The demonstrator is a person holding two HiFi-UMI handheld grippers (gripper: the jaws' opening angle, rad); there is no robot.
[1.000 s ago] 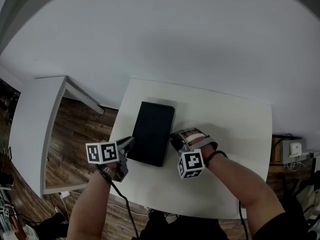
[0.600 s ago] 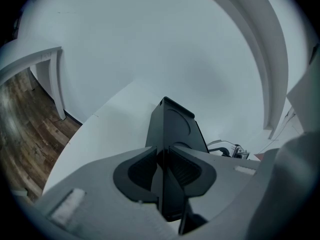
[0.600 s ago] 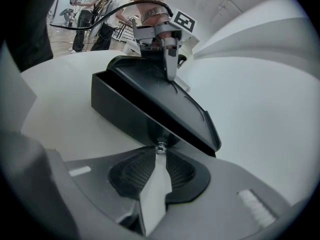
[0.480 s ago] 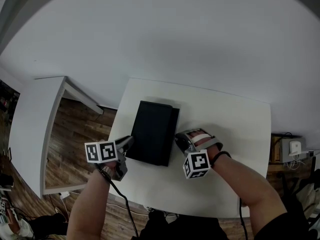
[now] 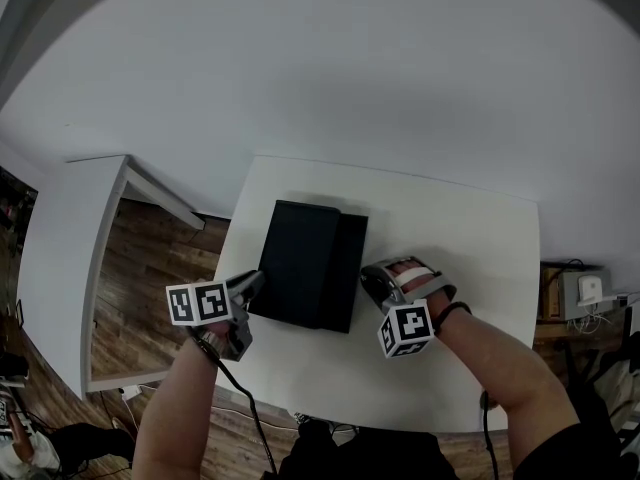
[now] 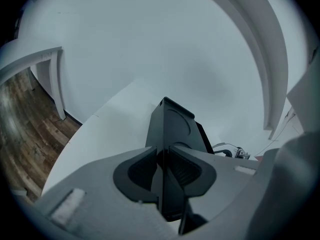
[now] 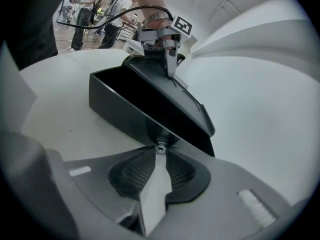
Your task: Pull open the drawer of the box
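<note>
Table (image 5: 480,268), white and square, carries the black box (image 5: 295,263) near its left-front area, with the long side of the box running away from the person. Drawer (image 5: 352,268) stands partly pulled out of the right side of the box, and its open compartment shows in the right gripper view, dark inside (image 7: 125,104). Left gripper (image 5: 256,282) sits at the near left corner of the box, with its jaws pressed onto a thin black wall of the box that stands between the pads (image 6: 164,166). Right gripper (image 5: 368,280) sits at the drawer front, just right of the box, with its jaws pinching the small metal knob (image 7: 160,147) on that front. Each gripper carries a marker cube (image 5: 202,303) behind its jaws.
</note>
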